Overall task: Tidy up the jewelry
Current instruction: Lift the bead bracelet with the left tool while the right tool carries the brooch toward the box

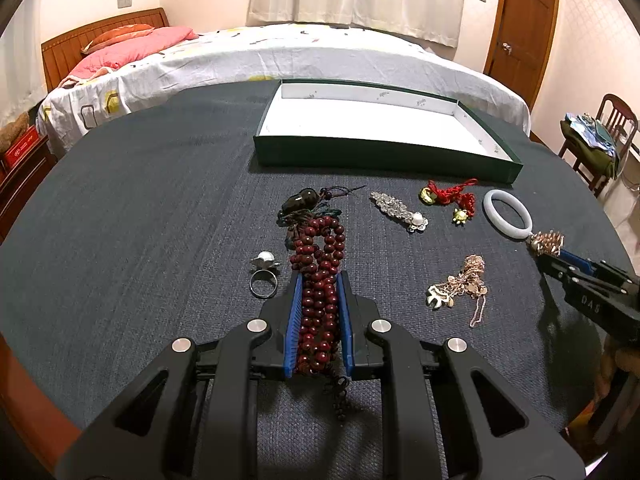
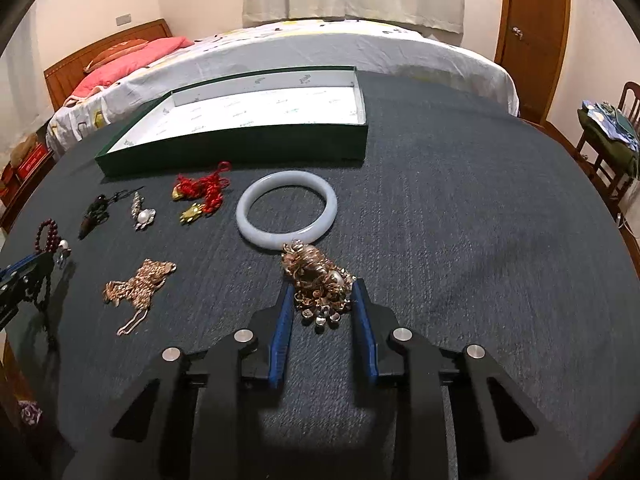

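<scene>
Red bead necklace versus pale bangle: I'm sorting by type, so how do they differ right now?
The red bead necklace is a dark, bunched strand lying between the left gripper's fingers; the pale bangle is one smooth rigid ring, ungripped, beyond the right gripper. Both rest on the dark tablecloth, outside the green tray.

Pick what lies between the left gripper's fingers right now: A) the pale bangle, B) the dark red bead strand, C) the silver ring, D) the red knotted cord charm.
B: in the left wrist view the dark red bead strand runs lengthwise between the blue pads of the left gripper, while the silver ring lies on the cloth just outside them.
</scene>
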Available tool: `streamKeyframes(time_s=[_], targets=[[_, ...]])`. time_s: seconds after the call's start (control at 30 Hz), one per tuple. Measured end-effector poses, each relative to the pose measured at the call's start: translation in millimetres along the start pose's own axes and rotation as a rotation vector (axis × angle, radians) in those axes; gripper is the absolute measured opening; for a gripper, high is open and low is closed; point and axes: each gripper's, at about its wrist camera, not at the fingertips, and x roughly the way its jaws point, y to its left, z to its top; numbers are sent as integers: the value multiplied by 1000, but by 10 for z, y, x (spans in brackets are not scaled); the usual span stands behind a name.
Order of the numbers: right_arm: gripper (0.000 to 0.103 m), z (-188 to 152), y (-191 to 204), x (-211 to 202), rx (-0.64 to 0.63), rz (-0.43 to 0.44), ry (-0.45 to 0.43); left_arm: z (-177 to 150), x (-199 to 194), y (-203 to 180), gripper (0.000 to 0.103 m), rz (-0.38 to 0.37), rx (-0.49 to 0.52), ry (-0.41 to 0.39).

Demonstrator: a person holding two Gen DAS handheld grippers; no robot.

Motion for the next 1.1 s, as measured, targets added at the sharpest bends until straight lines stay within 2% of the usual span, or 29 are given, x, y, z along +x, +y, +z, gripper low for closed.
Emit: streamKeyframes(time_s=[1.1], targets=[[30, 1, 76, -326, -6, 26, -78, 29, -176, -77, 17, -12, 13, -36]])
